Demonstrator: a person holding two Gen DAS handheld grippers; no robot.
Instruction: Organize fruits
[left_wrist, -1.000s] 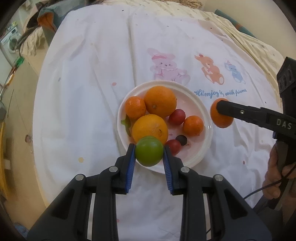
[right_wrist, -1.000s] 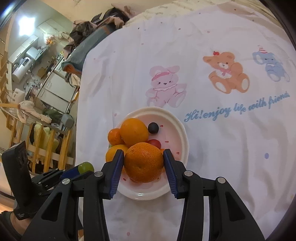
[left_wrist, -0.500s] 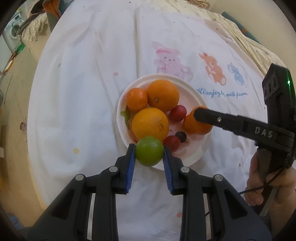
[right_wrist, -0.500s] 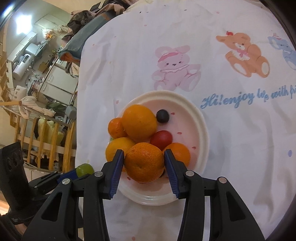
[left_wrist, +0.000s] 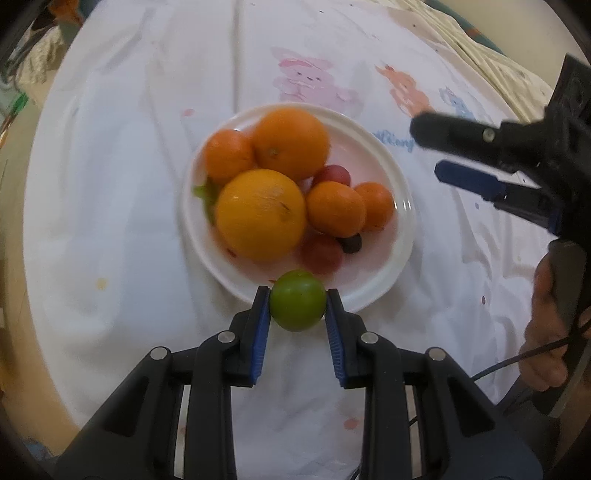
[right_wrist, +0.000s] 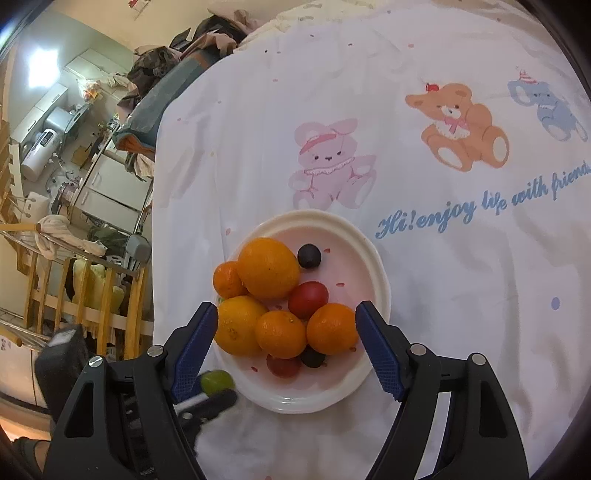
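A white plate (left_wrist: 402, 206) (right_wrist: 373, 258) on the cartoon-print cloth holds several oranges, red fruits and dark small ones. My left gripper (left_wrist: 297, 302) is shut on a green lime (left_wrist: 297, 300) just above the plate's near rim; the lime also shows in the right wrist view (right_wrist: 218, 381). My right gripper (right_wrist: 286, 326) is open and empty, its jaws wide apart above the plate's near side, over the small orange (right_wrist: 281, 334) (left_wrist: 335, 208) now lying among the others. In the left wrist view the right gripper (left_wrist: 439, 151) is to the right of the plate.
The white cloth with a pink bunny (right_wrist: 328, 162), a bear (right_wrist: 461, 125) and blue lettering (right_wrist: 480, 206) covers the round table. Its left edge (right_wrist: 157, 258) drops off to furniture and clutter. A hand (left_wrist: 550, 317) holds the right gripper's handle.
My right gripper opened and let go of the small orange, which now rests on the plate, then drew back to the right. The left gripper kept hold of the lime and moved closer to the plate.
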